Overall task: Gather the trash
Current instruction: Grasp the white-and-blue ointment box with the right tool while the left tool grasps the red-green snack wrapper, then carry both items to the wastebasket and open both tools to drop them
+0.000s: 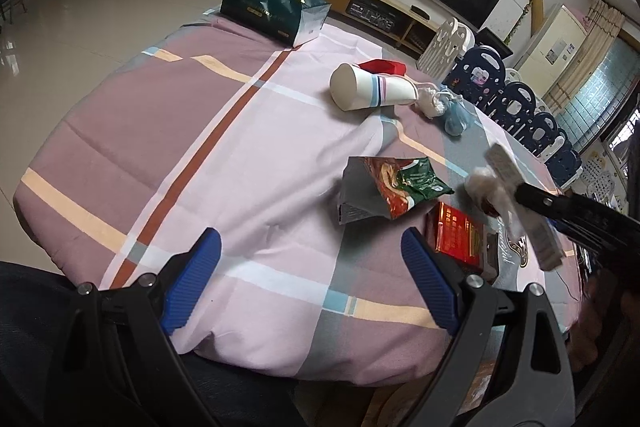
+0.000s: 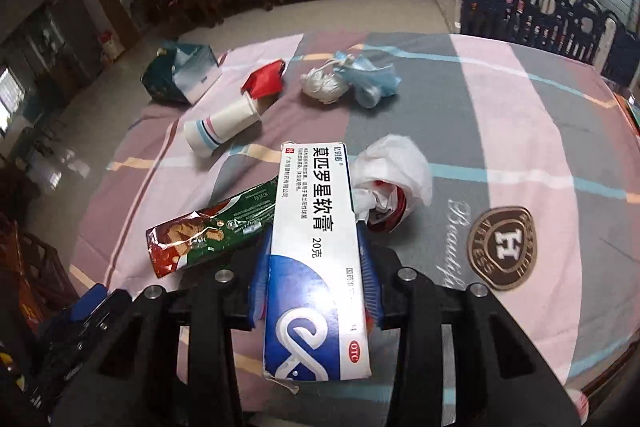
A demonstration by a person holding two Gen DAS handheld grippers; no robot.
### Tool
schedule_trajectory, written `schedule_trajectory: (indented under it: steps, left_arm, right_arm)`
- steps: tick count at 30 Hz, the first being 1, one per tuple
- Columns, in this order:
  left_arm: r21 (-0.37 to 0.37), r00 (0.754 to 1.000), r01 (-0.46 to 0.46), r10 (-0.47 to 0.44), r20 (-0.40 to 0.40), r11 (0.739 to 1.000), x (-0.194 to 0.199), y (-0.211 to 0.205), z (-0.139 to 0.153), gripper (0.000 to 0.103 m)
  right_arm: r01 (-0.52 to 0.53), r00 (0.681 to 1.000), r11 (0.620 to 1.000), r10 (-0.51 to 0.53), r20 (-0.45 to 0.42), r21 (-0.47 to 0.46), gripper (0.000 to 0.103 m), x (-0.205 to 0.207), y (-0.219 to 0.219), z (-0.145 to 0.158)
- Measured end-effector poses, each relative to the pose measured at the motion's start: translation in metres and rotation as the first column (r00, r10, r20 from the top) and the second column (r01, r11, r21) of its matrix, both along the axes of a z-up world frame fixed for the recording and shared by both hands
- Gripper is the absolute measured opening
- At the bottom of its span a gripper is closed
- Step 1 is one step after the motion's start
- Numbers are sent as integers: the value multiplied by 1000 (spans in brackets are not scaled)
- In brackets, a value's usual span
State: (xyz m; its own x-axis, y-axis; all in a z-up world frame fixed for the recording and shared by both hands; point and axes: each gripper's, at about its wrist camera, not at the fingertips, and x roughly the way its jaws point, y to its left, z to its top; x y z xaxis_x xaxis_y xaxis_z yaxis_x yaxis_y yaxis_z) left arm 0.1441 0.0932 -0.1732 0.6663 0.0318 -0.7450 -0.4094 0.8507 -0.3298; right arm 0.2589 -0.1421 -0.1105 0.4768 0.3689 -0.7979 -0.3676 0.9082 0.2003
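Note:
My right gripper (image 2: 316, 267) is shut on a long white-and-blue ointment box (image 2: 316, 259) and holds it above the checked tablecloth (image 2: 520, 131); the box also shows in the left wrist view (image 1: 520, 203). A crumpled white tissue (image 2: 394, 179) lies just beyond the box. A green-and-red snack wrapper (image 2: 208, 231) lies to its left and shows in the left wrist view (image 1: 384, 187). My left gripper (image 1: 312, 267) is open and empty over the cloth near the table's front edge. A paper cup (image 1: 368, 89) lies on its side further back.
A dark green gift bag (image 1: 272, 9) stands at the table's far end. A red scrap (image 2: 266, 79), a white wad (image 2: 324, 85) and a blue plastic bag (image 2: 372, 79) lie beyond the cup. A red box (image 1: 458, 235) sits by the right gripper. Playpen fencing (image 2: 540, 3) stands behind the table.

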Motion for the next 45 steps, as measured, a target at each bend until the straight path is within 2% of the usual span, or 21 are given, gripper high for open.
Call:
schedule_trajectory:
  steps: [3,6,8,9,11,13,14,15,17,19,21,23,26,29,33,38,45]
  left_arm:
    - [-8,998,4,-3,56,1000,7,0,4,91]
    - [56,995,19,-25,98,998,27,-5,11,93]
    - [83,992,76,-84,99,994,46,-9,13,93]
    - [94,987,125,-134,89,988,57,-14,14,93]
    - [153,972,229,-234,15,961,79,-29,9,93]
    - [241,961,276,-276,-35,931,88,-42,3,93]
    - [258,957,287,-285,-49,922,89,-46,0,92]
    - [254,952,304,-300,-58,918,88,-48,-2,90]
    - [230,946,324,-320,-57,917,87,-49,-7,71]
    - [194,944,329,-322,-68,924,88,-44,-13,58]
    - [141,947,321,-319,-34,937,86,-36,-13,46]
    - [127,948,318,-318,-21,939,84,-35,-13,36]
    - [127,944,328,-329,-9,936,81,-36,-11,30]
    - [113,945,322,-326,15,940,75,-34,-9,25]
    - [94,959,270,-276,58,958,66,-21,-3,23]
    - [61,971,207,-213,107,976,56,-6,3,20]
    - [38,975,114,-119,190,993,28,-2,27,18]
  right_arm:
    - [103,994,992,-106,32,71,40,-29,-44,14]
    - [204,978,974,-208,31,97,40,-57,-80,14]
    - [236,971,963,-239,8,131,40,-72,-97,9]
    - [242,970,959,-243,-11,149,40,-76,-102,4]
    - [255,967,956,-254,-27,144,40,-77,-108,-6]
    - [287,958,949,-283,-47,134,40,-75,-112,-14]
    - [299,954,942,-294,-54,154,37,-74,-116,-16]
    - [308,951,937,-302,-59,166,37,-73,-119,-17]
    - [334,942,925,-329,-60,180,37,-70,-123,-19]
    - [340,940,922,-334,-68,183,36,-65,-123,-23]
    - [342,940,924,-335,-66,170,36,-60,-119,-28]
    - [344,939,926,-336,-76,155,36,-54,-116,-34]
    - [354,935,925,-344,-90,139,36,-48,-112,-40]
    - [354,935,925,-349,-64,135,34,-43,-109,-39]
    - [358,934,918,-356,-42,173,31,-38,-111,-30]
    - [394,914,890,-406,5,231,31,-37,-126,-10]
    - [434,888,869,-457,48,239,31,-48,-149,6]
